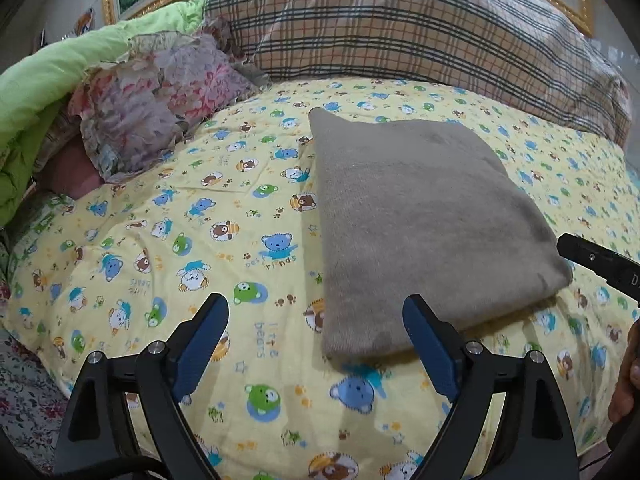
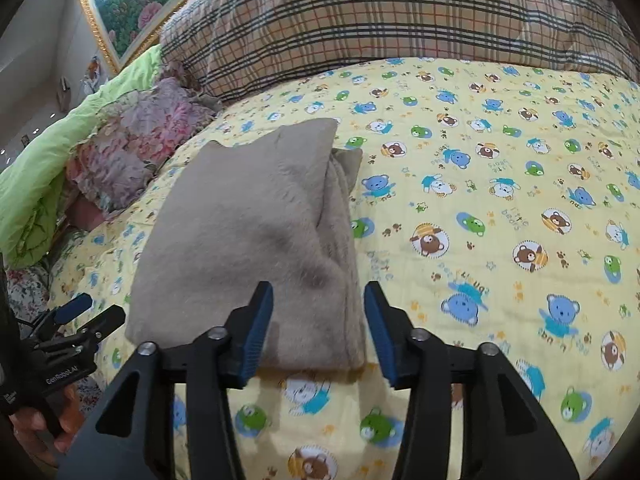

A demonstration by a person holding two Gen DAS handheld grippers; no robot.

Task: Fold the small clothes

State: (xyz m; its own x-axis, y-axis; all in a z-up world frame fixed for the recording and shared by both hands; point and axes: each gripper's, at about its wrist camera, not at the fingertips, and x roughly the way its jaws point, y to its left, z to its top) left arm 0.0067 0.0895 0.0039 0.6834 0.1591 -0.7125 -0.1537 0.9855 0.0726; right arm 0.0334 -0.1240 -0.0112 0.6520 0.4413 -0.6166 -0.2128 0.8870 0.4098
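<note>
A folded grey-beige knit garment point(image 1: 420, 216) lies flat on the yellow bear-print sheet point(image 1: 192, 216). My left gripper point(image 1: 316, 312) stands open just off the garment's near left corner, nothing between its blue pads. In the right wrist view the same garment point(image 2: 248, 232) shows its stacked folded layers along the right side. My right gripper point(image 2: 318, 300) is open, its pads on either side of the garment's near right corner without pressing it. The left gripper point(image 2: 90, 312) appears at the left edge, held by a hand point(image 2: 36, 432). The right gripper's finger point(image 1: 592, 258) pokes in at the right.
A plaid pillow point(image 1: 400, 20) lies across the back of the bed. A floral cushion point(image 1: 160, 100) and a green quilt point(image 1: 44, 76) are bunched at the left. A gold-framed picture point(image 2: 120, 12) hangs behind. The sheet stretches wide to the right of the garment.
</note>
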